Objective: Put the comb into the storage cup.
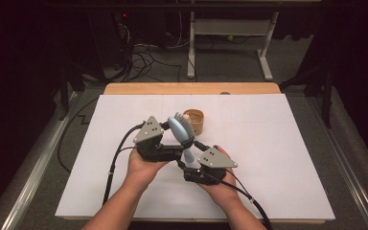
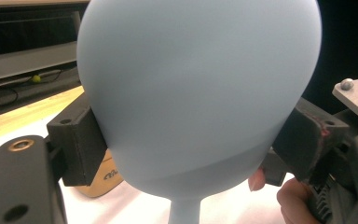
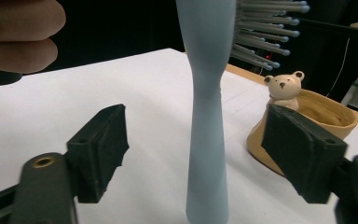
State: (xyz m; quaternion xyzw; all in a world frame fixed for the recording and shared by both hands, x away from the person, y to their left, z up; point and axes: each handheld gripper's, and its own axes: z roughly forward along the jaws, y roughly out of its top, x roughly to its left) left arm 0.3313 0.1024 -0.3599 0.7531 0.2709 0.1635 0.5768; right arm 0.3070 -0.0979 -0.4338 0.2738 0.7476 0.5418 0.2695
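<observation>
The blue hairbrush (image 1: 181, 134) hangs upright above the white table (image 1: 278, 158), just in front of the bear cup (image 1: 194, 120) — a handover looks nearly done. The left claw (image 1: 168, 129) clamps the brush head; the right claw (image 1: 188, 165) stands apart, its jaws either side of the handle without touching — putting it into the cup remains.

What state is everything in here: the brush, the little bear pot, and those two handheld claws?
Pale blue plastic hairbrush: held upright off the table, clamped by its head.
Tan bear-decorated ceramic pot: upright on the white table, untouched.
Left gripper: shut on the brush head.
Right gripper: open, jaws either side of the handle, not touching.
</observation>
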